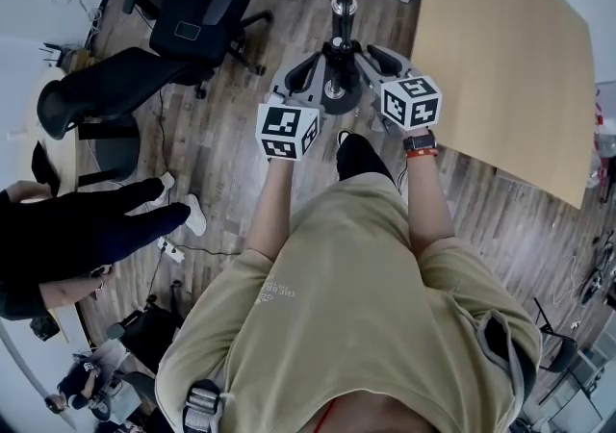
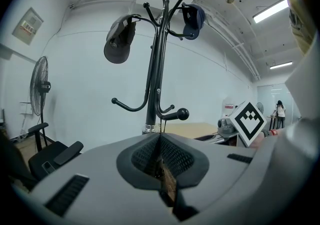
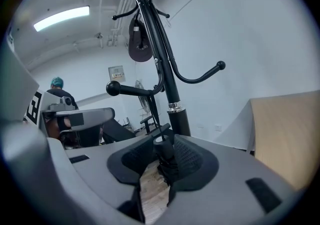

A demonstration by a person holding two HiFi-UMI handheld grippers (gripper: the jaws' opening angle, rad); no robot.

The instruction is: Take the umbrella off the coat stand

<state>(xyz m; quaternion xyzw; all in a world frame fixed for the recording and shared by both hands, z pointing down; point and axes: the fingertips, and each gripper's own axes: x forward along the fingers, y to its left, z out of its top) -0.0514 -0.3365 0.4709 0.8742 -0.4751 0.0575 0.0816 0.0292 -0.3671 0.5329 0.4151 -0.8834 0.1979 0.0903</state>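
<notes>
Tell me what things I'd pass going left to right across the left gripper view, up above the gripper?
Standing fan → dark cap → coat stand pole → blue cap → marker cube → faraway person.

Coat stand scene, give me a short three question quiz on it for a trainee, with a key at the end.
1. True or false: a grey cap and a blue cap hang on the stand.
2. The right gripper has its jaws: A) together and empty; B) apart, with a black cylinder between them; C) out of view.
3. In the head view, what rises between the left gripper and the right one?
Key: 1 true; 2 B; 3 the stand's pole.
</notes>
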